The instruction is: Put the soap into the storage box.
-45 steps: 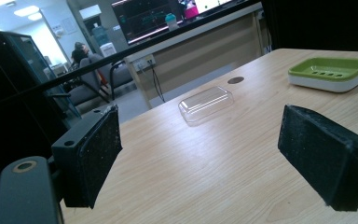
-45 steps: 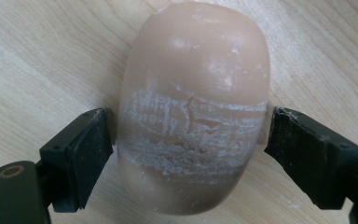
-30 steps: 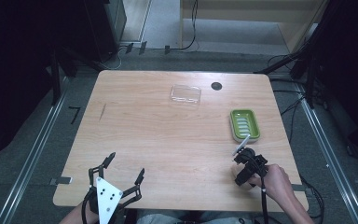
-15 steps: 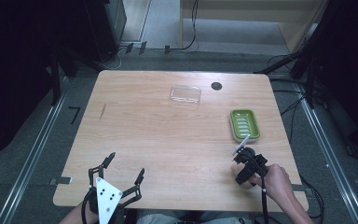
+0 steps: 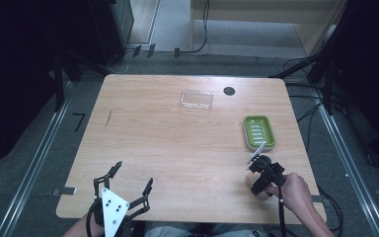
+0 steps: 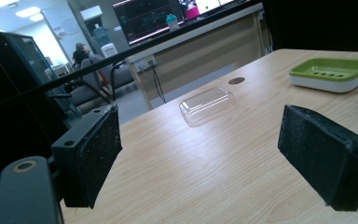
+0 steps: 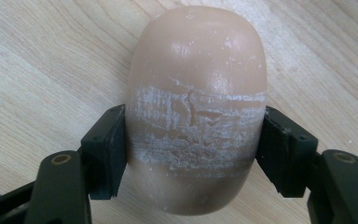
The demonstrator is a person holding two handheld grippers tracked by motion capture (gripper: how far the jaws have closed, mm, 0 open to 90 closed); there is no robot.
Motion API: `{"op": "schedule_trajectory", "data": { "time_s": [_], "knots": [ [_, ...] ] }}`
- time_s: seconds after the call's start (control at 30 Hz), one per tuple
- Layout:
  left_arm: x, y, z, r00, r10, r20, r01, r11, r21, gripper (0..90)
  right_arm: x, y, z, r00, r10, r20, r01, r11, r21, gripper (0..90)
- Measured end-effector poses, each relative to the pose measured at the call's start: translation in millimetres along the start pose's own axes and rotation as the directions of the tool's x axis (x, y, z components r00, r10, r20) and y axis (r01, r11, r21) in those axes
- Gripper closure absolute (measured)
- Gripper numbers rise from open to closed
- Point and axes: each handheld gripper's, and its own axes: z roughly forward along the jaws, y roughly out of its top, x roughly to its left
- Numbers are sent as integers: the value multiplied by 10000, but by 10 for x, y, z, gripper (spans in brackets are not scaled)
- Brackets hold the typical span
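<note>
A peach-coloured bar of soap [image 7: 196,79], scuffed white across its middle, sits between the two black jaws of my right gripper [image 7: 193,156], which is shut on its sides. From above, that right gripper [image 5: 259,176] is over the table's near right part, just in front of a green soap dish [image 5: 259,132]. I cannot tell whether the soap rests on the wood or hangs just above it. My left gripper [image 5: 133,173] is open at the near left edge, its pads [image 6: 93,154] wide apart with nothing between them.
A clear plastic lid [image 5: 197,99] lies at the back centre of the table, with a small black hole [image 5: 229,91] to its right. From the left gripper view, the lid [image 6: 207,104] and the green dish [image 6: 331,73] lie far ahead.
</note>
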Motion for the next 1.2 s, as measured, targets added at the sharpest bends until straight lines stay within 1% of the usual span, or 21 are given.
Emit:
{"op": "schedule_trajectory", "data": {
  "time_s": [0.17, 0.37, 0.4, 0.7, 0.8, 1.0, 1.2],
  "knots": [
    [-1, 0, 1, 10000, 17, 4, -17, 10000, -1, 138, -15, -6, -7, 10000, 49, 52, -49, 10000, 43, 328],
    [-3, 1, 1, 10000, 24, 16, -24, 10000, 14, 138, -40, -10, -21, 9999, -4, 138, 2, 9999, 118, 328],
    [-4, 1, 2, 10000, 39, 12, -39, 10000, 14, 138, -48, -14, -26, 10000, 28, 84, -29, 9999, 120, 328],
    [-8, 3, 3, 10000, 51, 18, -51, 10000, 14, 138, -105, -40, -74, 9996, 196, 182, -199, 9996, 175, 329],
    [-6, 2, 3, 10000, 30, 3, -30, 10000, 12, 138, -128, -31, -93, 9997, 153, 179, -156, 9997, 207, 330],
    [-5, 1, 1, 10000, 31, 5, -31, 10000, 11, 138, -171, -5, -145, 9991, 332, 278, -336, 9993, 151, 330],
    [-2, 0, 1, 10000, 20, 4, -20, 10000, 12, 138, -223, 32, -177, 9989, 331, 325, -334, 9994, 64, 331]
  ]
}}
